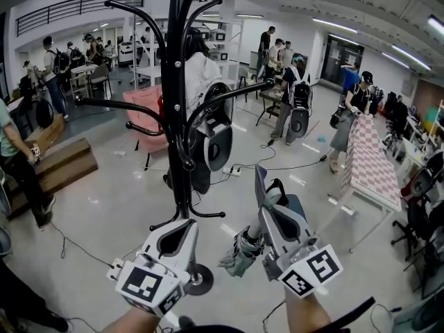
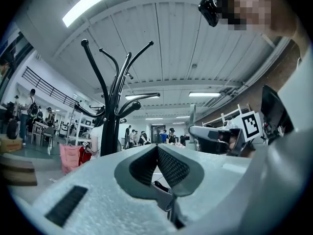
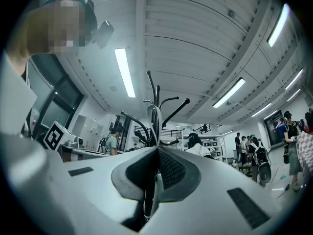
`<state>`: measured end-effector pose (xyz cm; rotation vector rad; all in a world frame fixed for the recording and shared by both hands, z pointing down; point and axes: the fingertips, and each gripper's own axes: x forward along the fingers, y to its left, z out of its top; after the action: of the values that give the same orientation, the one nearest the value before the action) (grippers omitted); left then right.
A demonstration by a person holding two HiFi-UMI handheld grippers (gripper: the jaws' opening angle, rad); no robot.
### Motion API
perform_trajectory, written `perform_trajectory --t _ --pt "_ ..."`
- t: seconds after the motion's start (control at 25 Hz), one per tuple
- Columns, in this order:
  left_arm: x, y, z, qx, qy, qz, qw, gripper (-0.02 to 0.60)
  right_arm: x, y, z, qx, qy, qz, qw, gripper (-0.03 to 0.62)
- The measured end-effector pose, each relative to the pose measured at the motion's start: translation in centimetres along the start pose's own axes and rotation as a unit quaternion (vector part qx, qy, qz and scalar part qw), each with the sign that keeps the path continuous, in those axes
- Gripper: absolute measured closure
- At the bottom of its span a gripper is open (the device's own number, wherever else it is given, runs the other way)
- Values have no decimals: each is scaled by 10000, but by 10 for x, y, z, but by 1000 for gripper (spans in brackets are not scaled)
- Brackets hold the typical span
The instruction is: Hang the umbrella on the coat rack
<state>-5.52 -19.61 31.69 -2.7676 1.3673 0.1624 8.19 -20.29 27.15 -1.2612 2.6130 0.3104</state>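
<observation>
Left gripper [image 1: 182, 226]: held out in front, jaws pressed together at the tips, nothing seen between them.
Right gripper [image 1: 269, 205]: raised just to the left gripper's right, tips slightly ahead of it, jaws clamped on the umbrella strap [image 3: 156, 190].
Tips: angled toward each other.
Forearms: left forearm [image 1: 132, 321] and right forearm [image 1: 305, 318] seen behind the marker cubes, extended forward.

Black coat rack [image 1: 177, 116], grey-green umbrella [image 1: 239, 253]
</observation>
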Motion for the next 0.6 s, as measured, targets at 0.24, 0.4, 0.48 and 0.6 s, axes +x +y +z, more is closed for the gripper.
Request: perform_trajectory --t 0.24,0.4,0.48,0.6 --pt "15 30 19 27 -80 -293 9995 572 40 0 5 -75 -5 -260 9996 585" --pt "25 38 19 26 -90 -500 9987 572 55 -3 8 -185 -21 -390 9991 585" --pt "30 41 16 48 -123 -647 9978 572 61 -8 7 -195 -39 -451 9988 585" --pt "37 42 20 62 -267 -742 9969 572 68 -15 11 -233 -27 -508 9984 585"
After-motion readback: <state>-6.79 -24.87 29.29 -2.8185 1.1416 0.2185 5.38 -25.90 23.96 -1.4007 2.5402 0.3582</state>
